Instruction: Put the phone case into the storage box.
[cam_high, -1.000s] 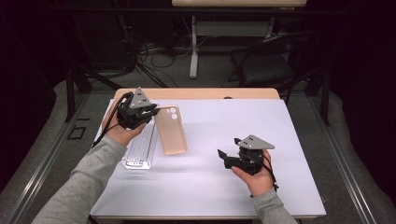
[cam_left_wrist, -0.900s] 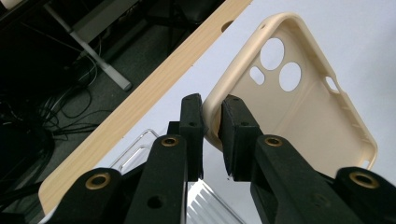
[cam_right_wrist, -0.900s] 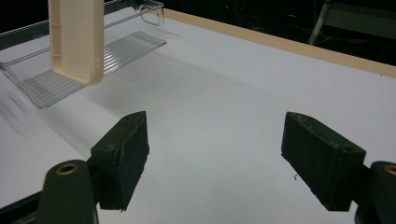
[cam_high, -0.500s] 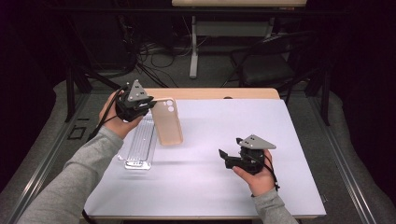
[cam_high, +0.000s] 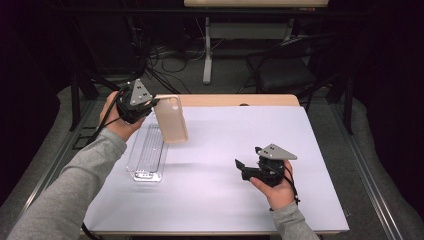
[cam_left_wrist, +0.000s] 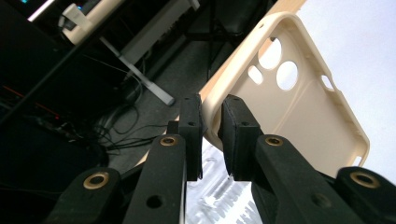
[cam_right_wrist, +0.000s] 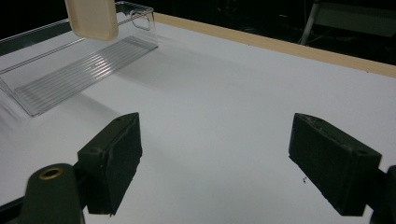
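High view: clear tray (cam_high: 146, 155) lies under lifted phone case (cam_high: 171, 120).

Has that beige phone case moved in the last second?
Yes. The phone case, pinched by the left gripper, has lifted off the table and tilted upright beside the clear tray.

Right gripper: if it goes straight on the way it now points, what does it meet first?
Probably nothing at once: the right gripper, jaws open, faces bare white table. Farther along lies the clear ribbed plastic tray, with the beige phone case above it; depth is unclear.
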